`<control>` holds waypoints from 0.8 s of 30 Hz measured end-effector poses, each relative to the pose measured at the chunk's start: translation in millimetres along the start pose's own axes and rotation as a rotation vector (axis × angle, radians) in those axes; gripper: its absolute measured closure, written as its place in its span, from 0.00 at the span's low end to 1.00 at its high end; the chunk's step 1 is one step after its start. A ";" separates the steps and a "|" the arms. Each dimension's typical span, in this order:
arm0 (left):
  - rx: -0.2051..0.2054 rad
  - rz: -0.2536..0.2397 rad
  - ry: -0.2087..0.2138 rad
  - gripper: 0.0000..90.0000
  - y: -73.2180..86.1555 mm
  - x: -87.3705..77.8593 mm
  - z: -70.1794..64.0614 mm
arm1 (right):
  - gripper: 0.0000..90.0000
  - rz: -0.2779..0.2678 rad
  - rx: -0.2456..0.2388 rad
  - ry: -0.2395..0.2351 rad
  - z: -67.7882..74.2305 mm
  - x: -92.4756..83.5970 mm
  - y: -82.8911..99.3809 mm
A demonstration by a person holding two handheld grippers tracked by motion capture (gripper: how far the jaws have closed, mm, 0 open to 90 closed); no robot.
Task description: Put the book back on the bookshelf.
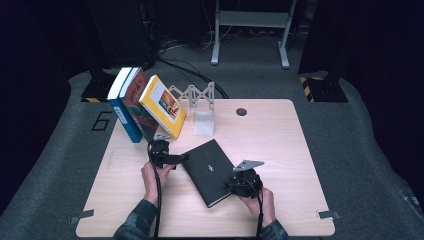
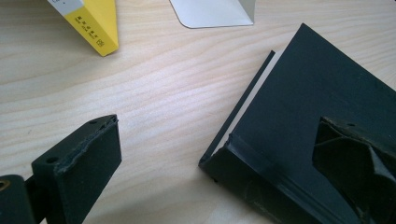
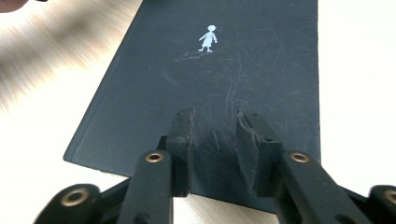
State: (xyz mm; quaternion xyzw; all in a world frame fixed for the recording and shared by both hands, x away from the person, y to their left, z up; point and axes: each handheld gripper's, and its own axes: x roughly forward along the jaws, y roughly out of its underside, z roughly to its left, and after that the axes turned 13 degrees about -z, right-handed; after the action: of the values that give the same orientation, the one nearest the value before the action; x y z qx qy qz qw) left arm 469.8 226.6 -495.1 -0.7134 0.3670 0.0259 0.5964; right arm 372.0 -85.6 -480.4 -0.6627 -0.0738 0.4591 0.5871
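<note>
**Working both grippers on the black book, near edge and spine corner**

Hovering over the near edge of the black book [image 3: 219, 70], the right gripper [image 3: 214, 140] is sitting with its jaws narrowed to a small gap, both above the cover. Can't tell if the pads are pressing on anything; the cover looks flat under them, with nothing pinched between. The book's white figure emblem [image 3: 208, 38] is lying further along the cover.

The left gripper [image 2: 219, 154] is standing with jaws wide: one over bare table [image 2: 154, 93], the other over the book's cover near its spine corner. The corner is lying between them and no pad is visibly clamping.

The high view is showing the black book [image 1: 210, 170] lying flat and skewed mid-table, left gripper [image 1: 161, 154] at its left corner, right gripper [image 1: 243, 182] at its near right end. Behind it, three upright books, blue [image 1: 121, 107], red [image 1: 136, 102] and yellow [image 1: 162, 105], are leaning together at the far left, with a white bookend [image 1: 204, 122] just beside them.
</note>
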 end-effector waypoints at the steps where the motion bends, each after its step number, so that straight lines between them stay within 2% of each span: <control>1: -0.018 -0.010 -0.008 0.03 -1.1 0.7 -0.1 | 0.78 -0.002 -0.001 0.001 0.6 0.2 0.1; 4: -0.024 -0.015 -0.007 0.04 -3.6 1.9 -0.8 | 0.78 -0.002 -0.003 0.008 3.6 0.2 0.5; 6: -0.010 -0.008 -0.011 0.05 -4.0 2.6 -1.6 | 0.74 0.001 0.001 0.017 4.6 -1.9 1.5; 8: -0.019 -0.005 -0.017 0.06 -3.3 4.8 -3.1 | 0.73 -0.002 0.022 0.037 3.5 -5.9 3.8; 9: -0.018 0.004 -0.016 0.07 -2.6 6.4 -3.9 | 0.73 -0.018 0.030 0.048 2.3 -7.1 5.4; 10: -0.002 0.016 -0.009 0.07 -2.4 6.8 -3.4 | 0.76 -0.017 0.032 0.048 1.6 -8.8 7.1; 11: -0.004 0.017 -0.007 0.07 -1.4 7.7 -4.6 | 0.78 -0.018 0.027 0.050 1.7 -9.3 7.7; 13: 0.002 0.024 0.000 0.07 0.2 8.5 -6.5 | 0.86 -0.018 0.000 0.090 4.1 -8.9 8.5; 14: 0.009 0.031 0.000 0.07 0.9 8.5 -7.3 | 0.87 -0.026 -0.006 0.107 5.5 -7.4 8.4; 15: 0.010 0.028 0.006 0.08 1.6 8.9 -7.6 | 0.89 -0.007 -0.017 0.103 4.8 -7.9 7.1; 16: 0.009 0.030 0.005 0.09 2.4 9.1 -8.2 | 0.90 -0.013 -0.014 0.113 5.4 -7.5 7.2; 18: 0.001 0.025 0.002 0.09 3.6 11.1 -8.6 | 0.91 -0.015 -0.004 0.103 3.5 -8.2 8.0; 20: 0.004 0.034 0.006 0.11 4.0 11.9 -8.2 | 0.91 -0.030 -0.007 0.097 1.4 -8.6 9.7; 24: 0.000 0.022 0.011 0.14 4.8 14.7 -9.4 | 0.89 -0.041 -0.002 0.091 2.2 -8.8 10.3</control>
State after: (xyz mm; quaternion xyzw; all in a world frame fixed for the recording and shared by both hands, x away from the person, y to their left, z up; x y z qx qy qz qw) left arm 474.0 211.0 -503.4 -0.7096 0.3782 0.0287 0.5939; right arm 361.0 -92.8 -484.3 -0.6819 -0.0611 0.4160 0.5985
